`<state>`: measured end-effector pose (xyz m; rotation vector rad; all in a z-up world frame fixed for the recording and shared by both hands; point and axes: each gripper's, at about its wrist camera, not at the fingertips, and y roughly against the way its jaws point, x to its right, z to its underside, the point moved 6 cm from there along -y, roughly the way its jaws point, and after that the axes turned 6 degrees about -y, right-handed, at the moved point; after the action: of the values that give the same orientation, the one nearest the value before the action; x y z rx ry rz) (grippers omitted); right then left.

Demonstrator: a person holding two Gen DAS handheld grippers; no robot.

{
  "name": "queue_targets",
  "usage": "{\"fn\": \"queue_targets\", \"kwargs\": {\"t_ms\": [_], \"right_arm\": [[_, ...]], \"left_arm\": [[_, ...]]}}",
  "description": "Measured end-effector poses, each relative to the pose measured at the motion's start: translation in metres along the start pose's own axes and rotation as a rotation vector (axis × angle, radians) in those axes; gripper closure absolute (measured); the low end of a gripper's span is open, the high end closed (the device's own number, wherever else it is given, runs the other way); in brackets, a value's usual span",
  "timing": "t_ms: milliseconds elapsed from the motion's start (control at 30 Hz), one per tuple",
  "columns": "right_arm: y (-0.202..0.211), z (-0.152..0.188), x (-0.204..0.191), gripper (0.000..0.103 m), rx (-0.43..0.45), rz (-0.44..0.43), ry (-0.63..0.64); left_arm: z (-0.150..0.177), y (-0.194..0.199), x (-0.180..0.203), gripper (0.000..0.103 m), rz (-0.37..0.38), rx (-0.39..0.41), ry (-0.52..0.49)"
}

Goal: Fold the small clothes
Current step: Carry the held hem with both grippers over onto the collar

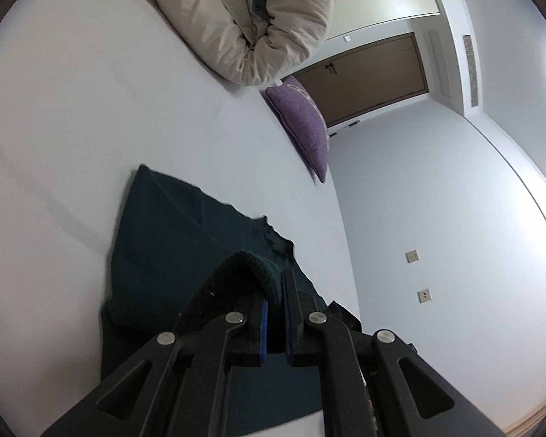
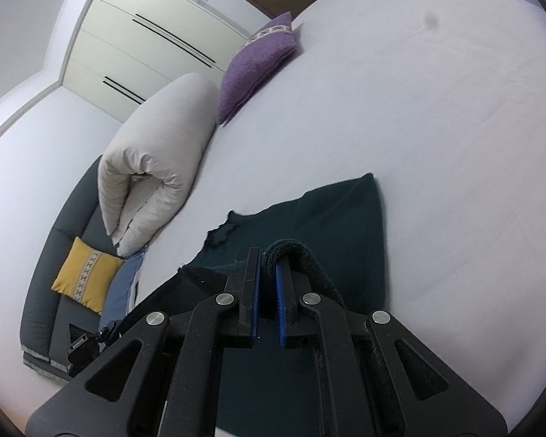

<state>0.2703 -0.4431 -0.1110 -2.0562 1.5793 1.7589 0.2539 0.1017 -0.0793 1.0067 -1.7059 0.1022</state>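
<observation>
A: Where is the garment?

B: A dark green top lies spread on a white bed. Its near edge is lifted, pinched at two spots.

A: By what?

B: The left gripper is clamped on a bunched fold of the knit; the right gripper is clamped on another. Holding both corners likely lets the edge travel evenly over the rest.

A: Anything in the way?

B: No. A rolled duvet and purple cushion sit well apart, further up the bed.
</observation>
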Motion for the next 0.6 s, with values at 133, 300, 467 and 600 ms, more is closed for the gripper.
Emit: {"fn": "queue_targets", "kwargs": {"t_ms": [133, 300, 467, 600], "right_arm": [[-0.023, -0.017, 0.005, 0.097, 0.004, 0.025, -0.009], [-0.049, -0.033, 0.015, 0.097, 0.006, 0.065, -0.032], [-0.075, -0.036, 0.031, 0.096, 0.002, 0.126, -0.042], [-0.086, -0.037, 0.037, 0.096, 0.01, 0.146, -0.041]], "left_arm": [[-0.018, -0.02, -0.01, 0.096, -0.023, 0.0, -0.001], [-0.036, -0.047, -0.023, 0.096, -0.077, -0.012, -0.012], [-0.037, -0.079, -0.047, 0.095, -0.142, -0.044, -0.002], [-0.039, -0.089, -0.062, 0.077, -0.167, -0.052, 0.027]]}}
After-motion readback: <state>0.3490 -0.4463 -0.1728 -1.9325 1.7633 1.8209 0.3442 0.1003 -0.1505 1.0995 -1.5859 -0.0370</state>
